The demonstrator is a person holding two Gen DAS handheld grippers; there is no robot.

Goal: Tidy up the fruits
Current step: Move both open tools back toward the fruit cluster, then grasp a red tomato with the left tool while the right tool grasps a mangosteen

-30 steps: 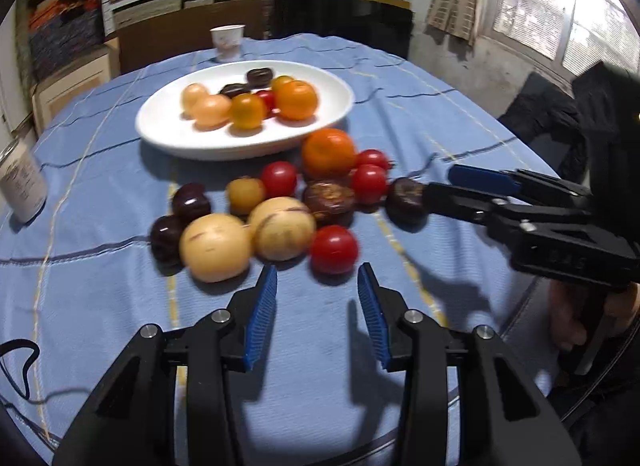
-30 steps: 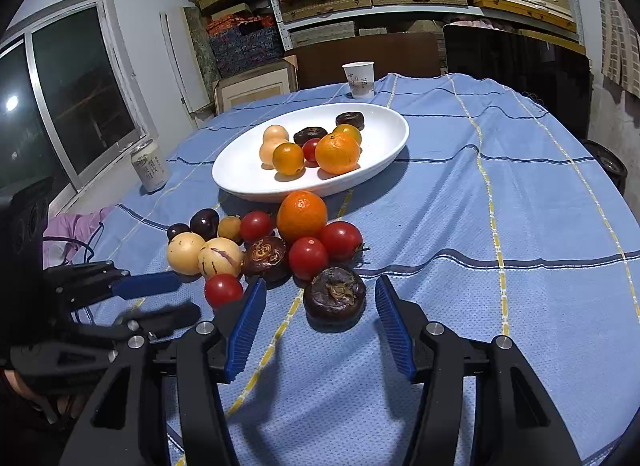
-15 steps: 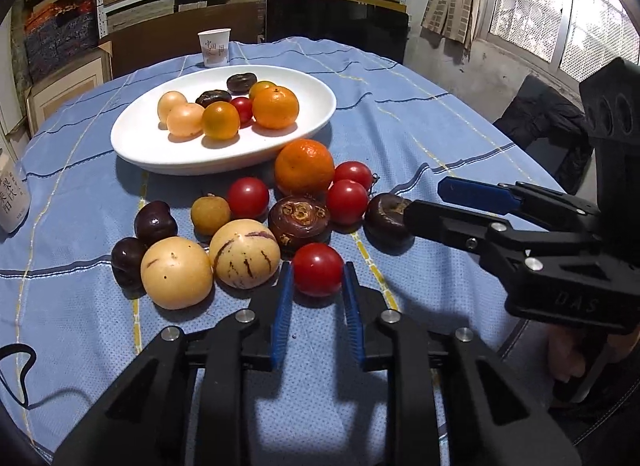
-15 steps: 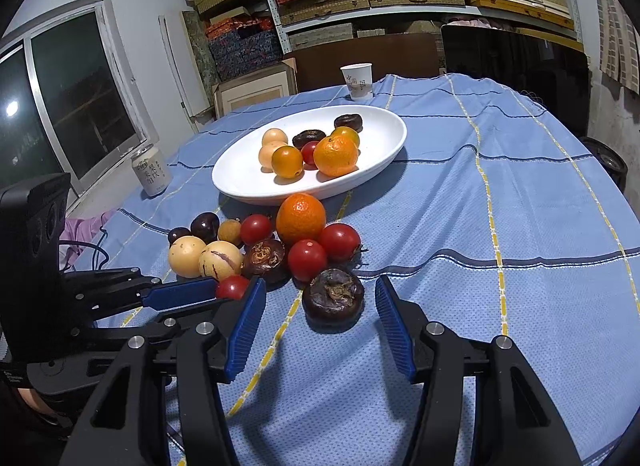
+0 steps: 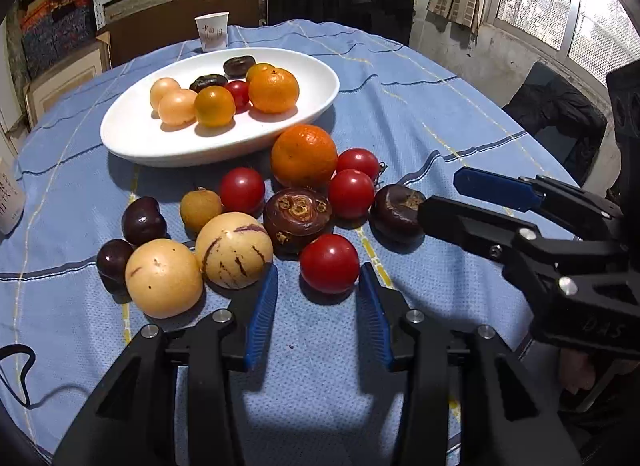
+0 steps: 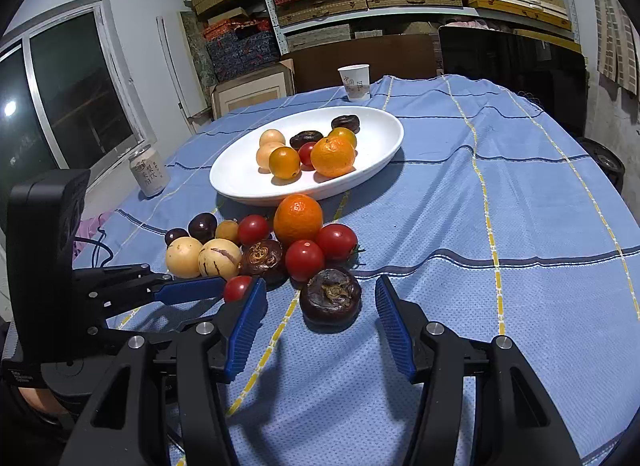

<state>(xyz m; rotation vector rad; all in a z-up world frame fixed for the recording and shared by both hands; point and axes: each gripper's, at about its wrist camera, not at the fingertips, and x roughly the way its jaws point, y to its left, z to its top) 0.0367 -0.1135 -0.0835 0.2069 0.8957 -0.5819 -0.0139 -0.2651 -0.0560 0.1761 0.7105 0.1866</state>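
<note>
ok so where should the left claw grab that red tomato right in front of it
Across the widest middle of the round red tomato, coming level from the near side. It sits clear between the open left claw pads, round and smooth, so a low or high pinch would likely slip. The pale striped melon-like fruit lies close on the left, so keep that finger tight in.

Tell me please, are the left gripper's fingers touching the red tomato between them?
Apart. In the left wrist view, blue cloth shows between the red tomato and both fingers of the left gripper.
</note>
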